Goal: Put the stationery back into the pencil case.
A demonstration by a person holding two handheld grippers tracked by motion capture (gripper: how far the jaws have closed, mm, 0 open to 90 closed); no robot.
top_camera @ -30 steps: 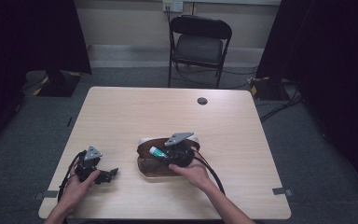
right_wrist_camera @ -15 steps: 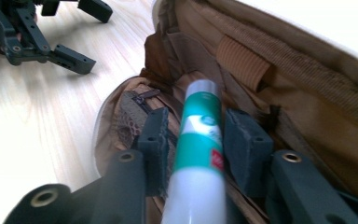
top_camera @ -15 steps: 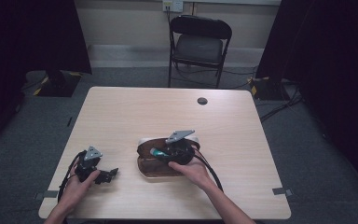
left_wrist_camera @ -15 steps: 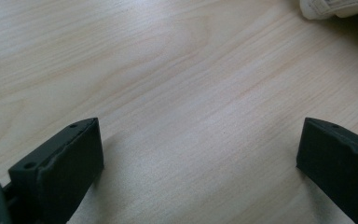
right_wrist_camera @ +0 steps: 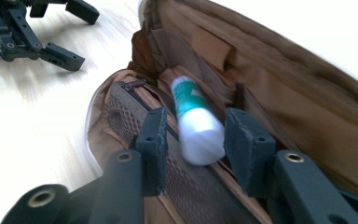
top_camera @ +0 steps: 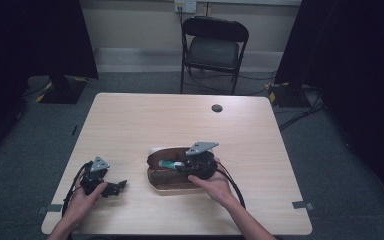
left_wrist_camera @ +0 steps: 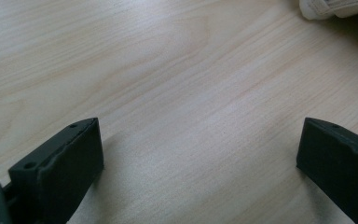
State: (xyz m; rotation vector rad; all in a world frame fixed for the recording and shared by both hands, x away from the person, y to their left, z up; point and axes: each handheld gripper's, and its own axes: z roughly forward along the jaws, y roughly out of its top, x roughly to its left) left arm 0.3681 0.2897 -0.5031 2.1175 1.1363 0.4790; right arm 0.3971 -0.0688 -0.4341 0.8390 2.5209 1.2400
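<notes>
The white tube with green print lies in the open brown pouch, at the centre of the right gripper view, its round end toward the camera and its far end pointing up into the fabric folds. In the high view the tube shows as a small green-and-white mark at the left-centre of the pouch, which lies open on the counter just below the middle of the frame.

The right hand-held gripper has the tube between its jaws, which have just been opening; a sliver of gap shows on each side, so the pads look clear of it rather than pressing. This reads as the tube being let go into the pouch. To do it well, the jaws should spread enough that neither pad drags the tube on the way out, and the hand should back straight out along the tube's line, lifting clear of the mesh pocket and its zip at the lower left so nothing snags. The tube looks round and smooth, so a sideways nudge could roll it against the pouch wall.

The left hand-held gripper rests on the counter at the lower left of the high view, well apart from the pouch, jaws wide apart with bare wood between them. If the pouch shifts, it could steady the pale rim.
</notes>
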